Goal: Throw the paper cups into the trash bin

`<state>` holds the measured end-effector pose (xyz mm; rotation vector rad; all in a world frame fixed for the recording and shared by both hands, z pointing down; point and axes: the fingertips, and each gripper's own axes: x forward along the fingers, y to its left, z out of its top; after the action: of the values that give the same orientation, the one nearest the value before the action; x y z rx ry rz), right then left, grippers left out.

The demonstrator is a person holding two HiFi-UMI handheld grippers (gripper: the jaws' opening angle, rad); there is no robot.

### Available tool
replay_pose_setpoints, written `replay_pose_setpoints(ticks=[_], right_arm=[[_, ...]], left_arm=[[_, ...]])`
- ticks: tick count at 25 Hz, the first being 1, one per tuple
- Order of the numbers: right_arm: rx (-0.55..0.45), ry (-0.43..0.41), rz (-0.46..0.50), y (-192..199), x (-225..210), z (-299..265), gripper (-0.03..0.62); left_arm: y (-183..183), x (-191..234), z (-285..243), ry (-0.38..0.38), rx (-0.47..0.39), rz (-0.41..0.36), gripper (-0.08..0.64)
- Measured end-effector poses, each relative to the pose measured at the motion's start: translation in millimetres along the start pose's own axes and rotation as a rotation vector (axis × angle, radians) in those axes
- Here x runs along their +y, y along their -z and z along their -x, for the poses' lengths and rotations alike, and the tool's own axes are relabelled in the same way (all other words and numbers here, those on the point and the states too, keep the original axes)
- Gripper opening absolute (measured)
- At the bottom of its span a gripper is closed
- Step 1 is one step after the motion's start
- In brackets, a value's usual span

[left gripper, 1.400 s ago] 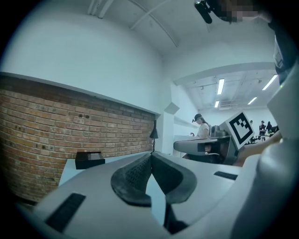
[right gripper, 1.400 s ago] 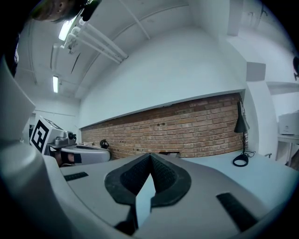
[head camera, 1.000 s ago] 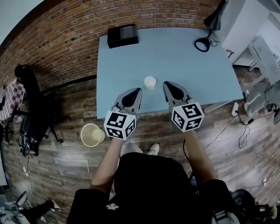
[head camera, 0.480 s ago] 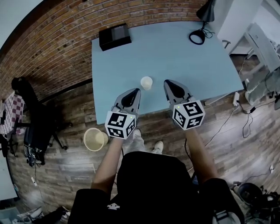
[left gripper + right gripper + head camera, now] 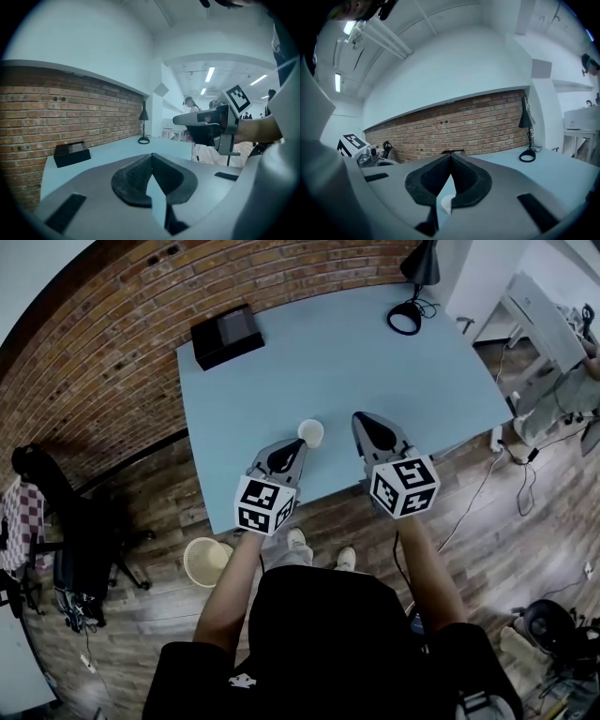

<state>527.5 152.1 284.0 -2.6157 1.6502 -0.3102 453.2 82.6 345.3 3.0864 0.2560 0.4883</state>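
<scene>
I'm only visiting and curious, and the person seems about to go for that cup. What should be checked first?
1. Paper cup upright on the table: ok.
2. Fingers open for a grab: not ok. The left gripper and right gripper are both shut and empty.
3. Space round the cup free: ok. The black box and lamp stand far off.
4. Trash bin open-topped on the floor: ok.
5. Room left in the bin: cannot tell.

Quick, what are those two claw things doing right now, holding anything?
Left gripper: closed, holding nothing.
Right gripper: closed, holding nothing.
</scene>
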Motion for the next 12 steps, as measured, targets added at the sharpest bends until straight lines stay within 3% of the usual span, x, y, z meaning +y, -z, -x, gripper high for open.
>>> replay_pose_setpoints(ticks=[12], right_arm=[[0.038,0.099,-0.026,17,-13,-33,0.003]], left_arm=[[53,21,-46,0.157,0.165,-0.093,0.008]])
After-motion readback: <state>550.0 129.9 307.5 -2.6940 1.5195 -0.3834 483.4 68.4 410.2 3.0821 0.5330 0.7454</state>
